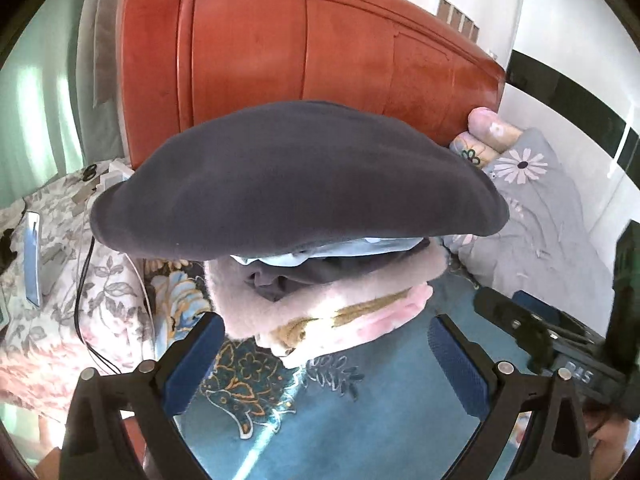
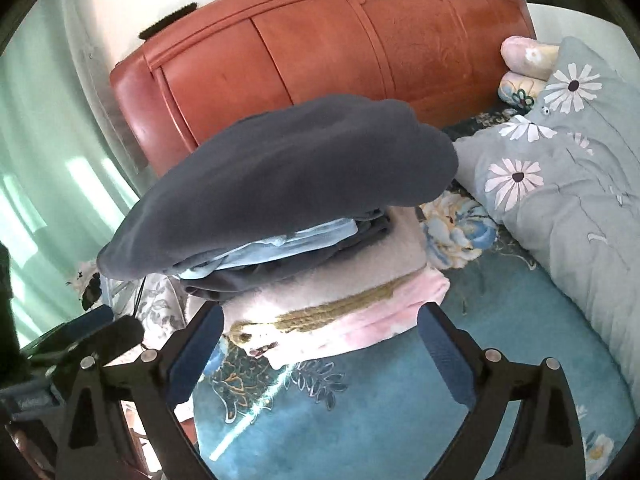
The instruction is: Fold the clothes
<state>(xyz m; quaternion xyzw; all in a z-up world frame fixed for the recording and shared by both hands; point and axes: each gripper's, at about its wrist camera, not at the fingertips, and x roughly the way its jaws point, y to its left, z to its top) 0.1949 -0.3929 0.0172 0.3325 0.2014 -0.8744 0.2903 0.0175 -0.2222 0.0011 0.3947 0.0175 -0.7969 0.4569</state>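
A stack of folded clothes sits on the blue floral bed sheet (image 1: 328,420). A dark grey garment (image 1: 296,184) lies on top and overhangs the pile; it also shows in the right wrist view (image 2: 280,188). Under it are a light blue piece (image 2: 288,248), a dark piece and a pink fluffy garment (image 1: 320,312) at the bottom. My left gripper (image 1: 324,352) is open and empty just in front of the pile. My right gripper (image 2: 320,340) is open and empty, its fingers either side of the pink garment's (image 2: 340,308) near edge.
A red wooden headboard (image 1: 304,48) stands behind the pile. A grey daisy-print quilt (image 2: 568,184) and pillows (image 2: 524,64) lie to the right. A floral cover with a phone (image 1: 32,256) and black cable (image 1: 84,304) lies left. The right gripper's body shows in the left wrist view (image 1: 560,344).
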